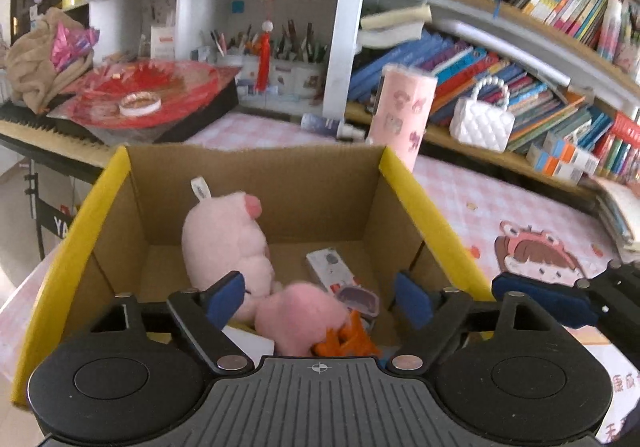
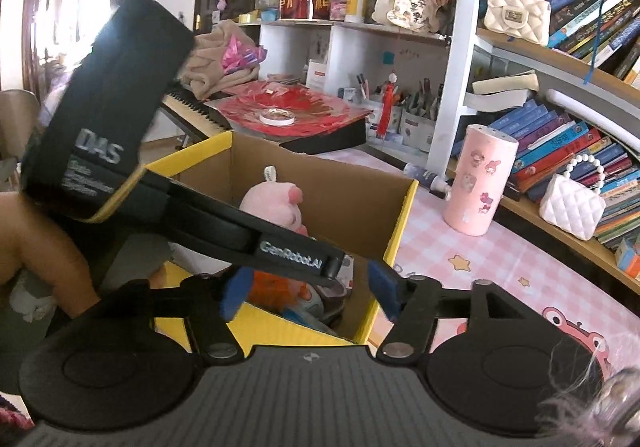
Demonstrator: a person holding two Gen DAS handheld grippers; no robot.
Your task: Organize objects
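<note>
Both grippers hover empty above a cardboard box already holding soft toys.

The left gripper [image 1: 318, 297] has its blue-padded fingers [image 1: 226, 295] spread wide over the cardboard box [image 1: 256, 171], gripping nothing; the right gripper [image 2: 310, 293] is likewise wide open and empty by the box's right wall. Inside the box a pink plush pig [image 1: 228, 239] stands upright, with a second pink plush [image 1: 300, 317] lying beside an orange toy [image 1: 348, 341] and a small white flat device [image 1: 330, 269]. The plush likely weighs little and squashes under pressure, so a pinch across the body should hold. The pink cylindrical container [image 2: 482, 179] on the checked tabletop [image 2: 532, 259] looks rigid and smooth; grip it mid-height, squarely, lest it slip.
</note>
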